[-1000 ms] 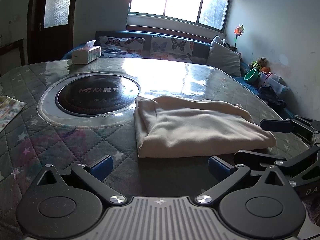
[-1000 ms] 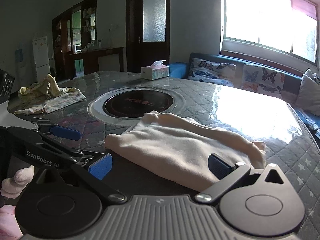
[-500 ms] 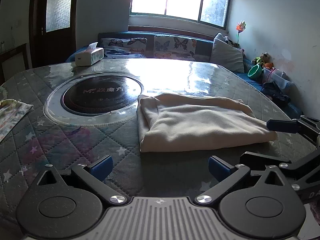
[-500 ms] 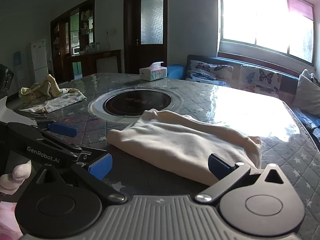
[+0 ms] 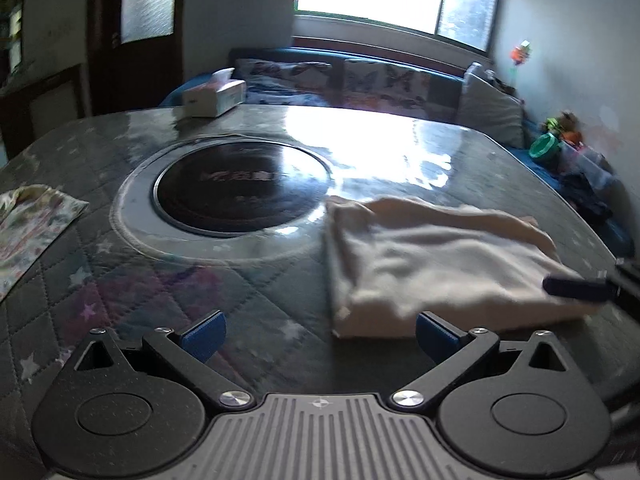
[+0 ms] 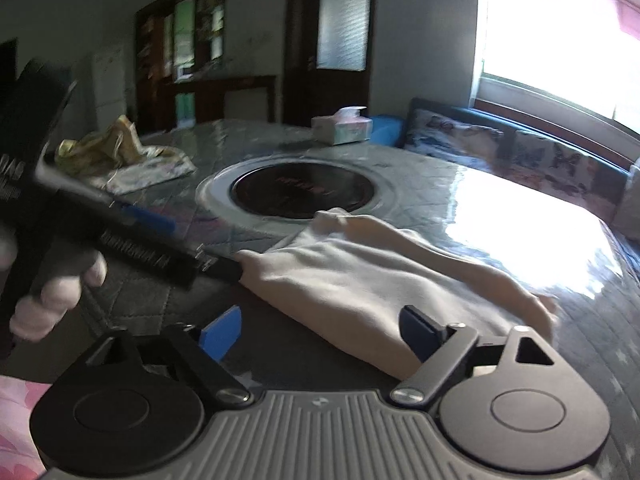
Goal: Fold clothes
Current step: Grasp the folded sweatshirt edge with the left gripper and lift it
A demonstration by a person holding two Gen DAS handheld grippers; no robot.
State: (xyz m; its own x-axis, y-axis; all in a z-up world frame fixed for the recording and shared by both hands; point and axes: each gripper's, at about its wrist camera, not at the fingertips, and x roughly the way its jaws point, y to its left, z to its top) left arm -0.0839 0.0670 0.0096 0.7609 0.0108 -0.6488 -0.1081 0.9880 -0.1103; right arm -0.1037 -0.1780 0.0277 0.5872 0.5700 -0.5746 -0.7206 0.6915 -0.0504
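I have both grippers low over the quilted table (image 5: 60, 292), and the cream garment (image 5: 436, 264) lies folded ahead of them. My left gripper (image 5: 318, 332) has its blue pads spread wide with nothing between them; the garment's near left corner sits just ahead of the right-hand pad. My right gripper (image 6: 320, 330) is spread wide too and grips nothing, its right-hand pad over the near edge of the cloth and its left-hand pad over bare table.

In the right wrist view one finger of the left gripper reaches across and touches the folded corner nearest the round black hob (image 6: 304, 190). In the left wrist view a blue-tipped finger of the right gripper shows at the garment's right end.

I judge the cloth to be soft, light knit: limp, several layers thick, with no stiffness to hold a shape. It should slide easily on the glossy table cover, so a push could drag the whole stack instead of folding it. I would pinch through all the layers at the two near corners, one finger under and one on top, and lift both ends together.

As for containers, a tissue box (image 6: 342, 124) stands beyond the hob with a tissue poking from its slot. A patterned, crumpled heap of cloth (image 6: 120, 156) waits well left of my fingers.
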